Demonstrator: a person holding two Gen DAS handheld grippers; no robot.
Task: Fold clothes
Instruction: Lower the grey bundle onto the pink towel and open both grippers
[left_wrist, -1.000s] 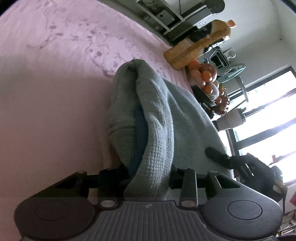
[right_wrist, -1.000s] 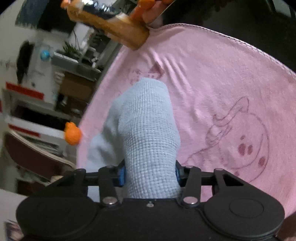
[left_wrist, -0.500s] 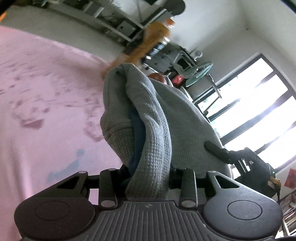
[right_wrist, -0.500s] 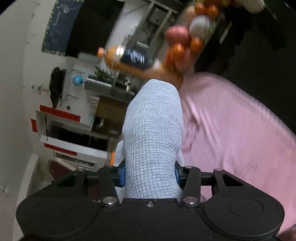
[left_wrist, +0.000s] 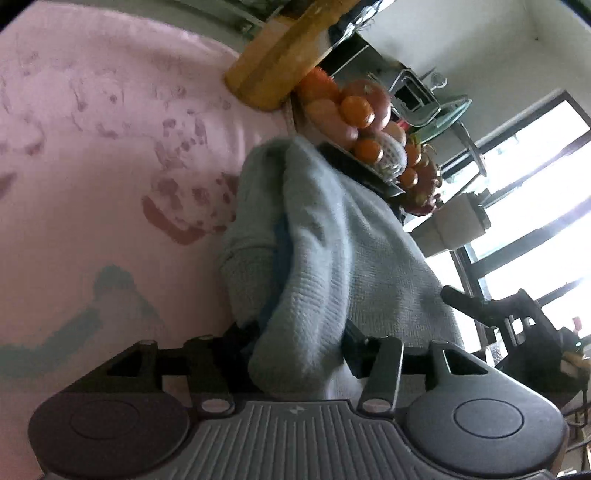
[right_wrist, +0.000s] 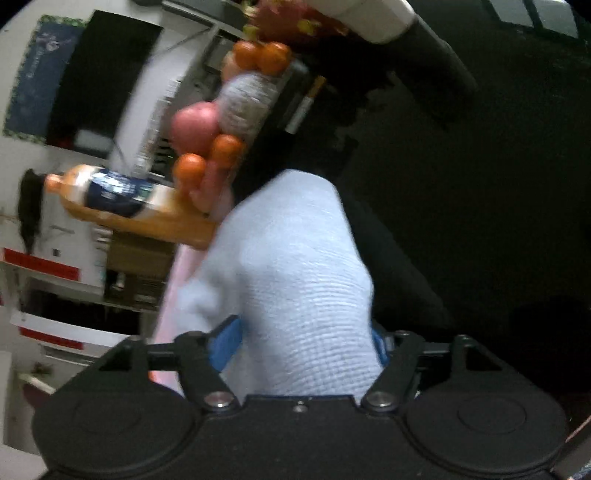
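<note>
- The knitted garment (left_wrist: 332, 258), pale blue-grey, is bunched between my two grippers and hangs above the pink cloth (left_wrist: 92, 166) covering the worktop.
- My left gripper (left_wrist: 299, 343) has a fold of it between its fingers (left_wrist: 236, 336); they are opening, a gap shows on the right side, and I cannot tell whether the left pad still touches the knit.
- Beyond that fold I see a tall orange bottle (left_wrist: 284, 62) lying on its side at the cloth's far edge, with a tray of fruit (left_wrist: 362, 125) just beside it.
- My right gripper (right_wrist: 306, 339) is opening too; its blue-padded fingers (right_wrist: 225, 343) stand wide, with the knit still lying between them and draped over the front.
</note>
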